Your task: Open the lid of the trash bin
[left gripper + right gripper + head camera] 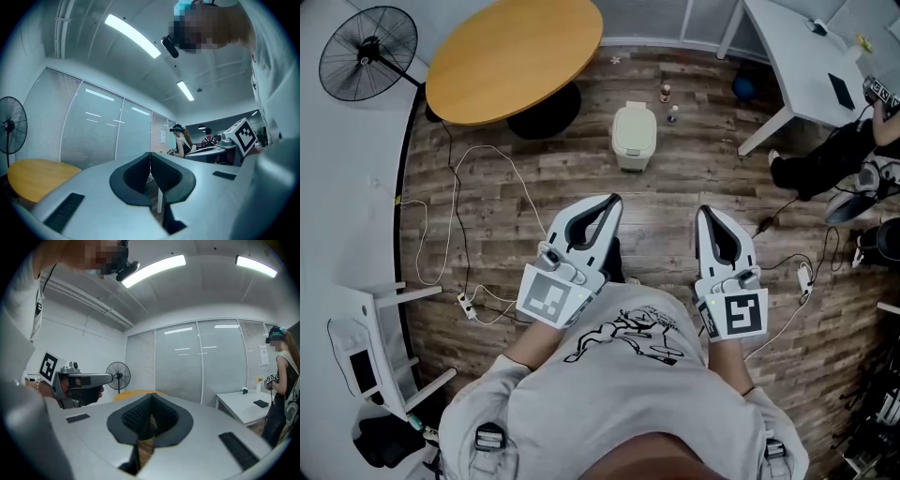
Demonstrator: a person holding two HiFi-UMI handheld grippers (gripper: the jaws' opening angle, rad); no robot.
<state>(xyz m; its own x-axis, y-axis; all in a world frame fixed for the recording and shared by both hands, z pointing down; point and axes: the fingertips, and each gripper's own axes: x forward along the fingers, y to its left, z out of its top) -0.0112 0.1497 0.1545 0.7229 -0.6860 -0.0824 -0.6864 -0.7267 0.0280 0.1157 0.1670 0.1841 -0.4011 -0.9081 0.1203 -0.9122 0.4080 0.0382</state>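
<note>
A small cream trash bin point(634, 136) stands on the wood floor ahead of me in the head view, its lid down. My left gripper point(612, 200) and right gripper point(705, 212) are held side by side at chest height, well short of the bin. Both are shut with nothing between the jaws. The left gripper point(150, 154) in its own view points out level across the room, its tips touching. In the right gripper view the right gripper point(151, 395) does the same. Neither gripper view shows the bin.
A round wooden table point(514, 56) stands just left of the bin, with a floor fan point(367, 52) beyond it. Two small bottles point(667, 101) sit behind the bin. White cables point(478, 187) trail over the floor at left. A white desk point(802, 66) and a seated person point(825, 159) are at right.
</note>
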